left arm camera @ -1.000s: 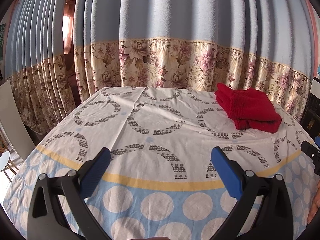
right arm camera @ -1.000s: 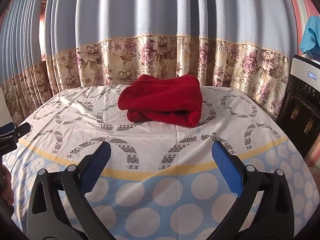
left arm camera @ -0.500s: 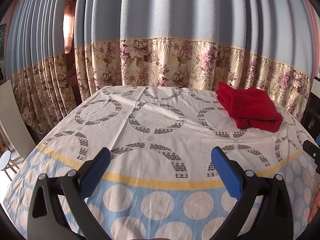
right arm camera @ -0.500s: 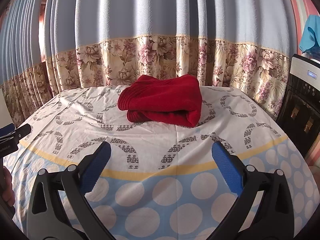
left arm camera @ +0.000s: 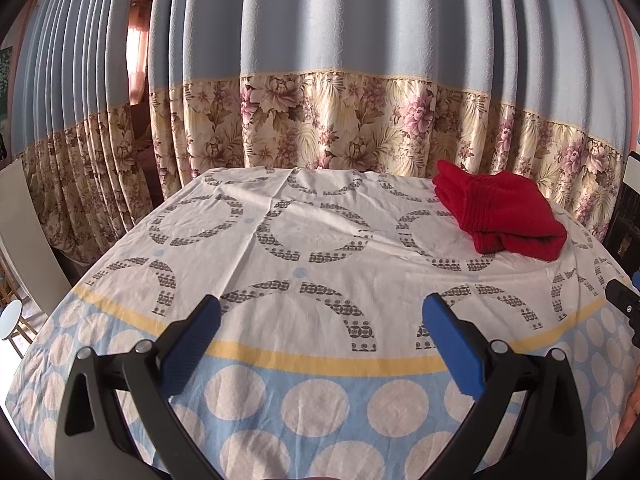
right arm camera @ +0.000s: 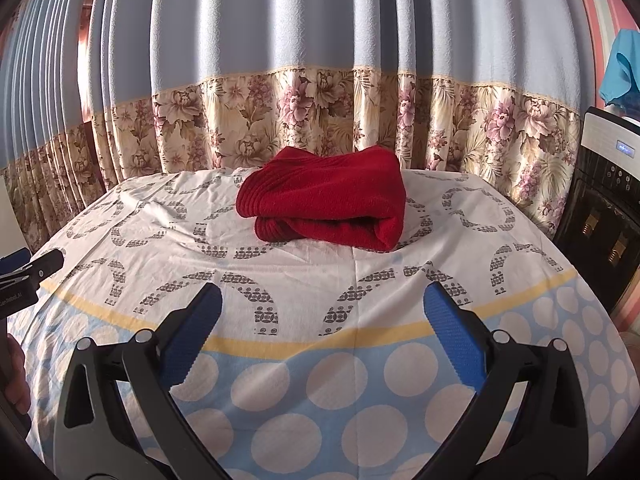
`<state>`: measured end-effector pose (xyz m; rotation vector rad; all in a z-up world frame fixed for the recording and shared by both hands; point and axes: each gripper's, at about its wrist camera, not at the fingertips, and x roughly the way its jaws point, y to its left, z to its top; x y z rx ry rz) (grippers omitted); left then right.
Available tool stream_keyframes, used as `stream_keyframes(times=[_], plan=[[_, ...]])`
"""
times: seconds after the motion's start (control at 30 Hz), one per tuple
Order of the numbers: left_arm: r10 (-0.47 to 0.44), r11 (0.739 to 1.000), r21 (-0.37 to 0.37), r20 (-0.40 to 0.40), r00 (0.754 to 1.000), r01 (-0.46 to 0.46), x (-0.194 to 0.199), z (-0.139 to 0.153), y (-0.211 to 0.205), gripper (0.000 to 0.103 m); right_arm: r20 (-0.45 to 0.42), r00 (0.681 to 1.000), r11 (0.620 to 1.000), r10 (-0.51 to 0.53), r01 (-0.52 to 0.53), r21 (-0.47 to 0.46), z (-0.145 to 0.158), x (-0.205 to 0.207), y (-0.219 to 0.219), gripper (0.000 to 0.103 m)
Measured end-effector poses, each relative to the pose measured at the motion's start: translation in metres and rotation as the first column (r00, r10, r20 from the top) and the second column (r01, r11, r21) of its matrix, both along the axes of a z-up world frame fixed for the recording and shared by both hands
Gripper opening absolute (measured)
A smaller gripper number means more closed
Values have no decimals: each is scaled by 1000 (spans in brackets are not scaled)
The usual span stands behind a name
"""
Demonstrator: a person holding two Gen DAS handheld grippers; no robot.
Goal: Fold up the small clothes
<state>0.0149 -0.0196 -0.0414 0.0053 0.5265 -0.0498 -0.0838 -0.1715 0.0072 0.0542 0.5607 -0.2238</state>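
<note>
Both claws wide apart and holding nothing, red garment folded at the far side of the table.

The left gripper [left arm camera: 320, 320] hangs over the near edge of the table [left arm camera: 320, 368], blue pads spread wide with only patterned tablecloth between them. Same story for the right gripper [right arm camera: 322, 318]: jaws fully spread, nothing in them. The red knitted garment [right arm camera: 324, 200] sits folded in a thick bundle near the far edge, close to the floral curtain [right arm camera: 320, 112]; from the left wrist view it lies toward the far right corner [left arm camera: 500, 212]. On the left gripper's body, at the left rim of the right wrist view, there is white lettering, cut off and too small to read surely. A water dispenser [right arm camera: 604, 184] stands beside the table's right edge, its blue display unreadable.
</note>
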Motion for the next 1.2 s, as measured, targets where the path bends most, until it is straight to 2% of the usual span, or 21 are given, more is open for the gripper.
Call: stream_keyframes(times=[0.47, 0.77, 0.93, 1.2], plan=[[14, 1000, -3, -5, 1000, -14, 2, -2, 4, 101, -6, 1000, 1000, 3, -3, 1, -2, 1, 1, 100], [24, 999, 26, 5, 1000, -24, 1, -3, -1, 101, -17, 1000, 1000, 4, -4, 3, -5, 2, 0, 100], [32, 999, 20, 13, 999, -32, 0, -4, 0, 101, -19, 1000, 1000, 4, -4, 3, -7, 3, -1, 100], [32, 999, -4, -17, 999, -32, 4, -5, 4, 101, -20, 1000, 1000, 4, -4, 2, -6, 3, -1, 100]])
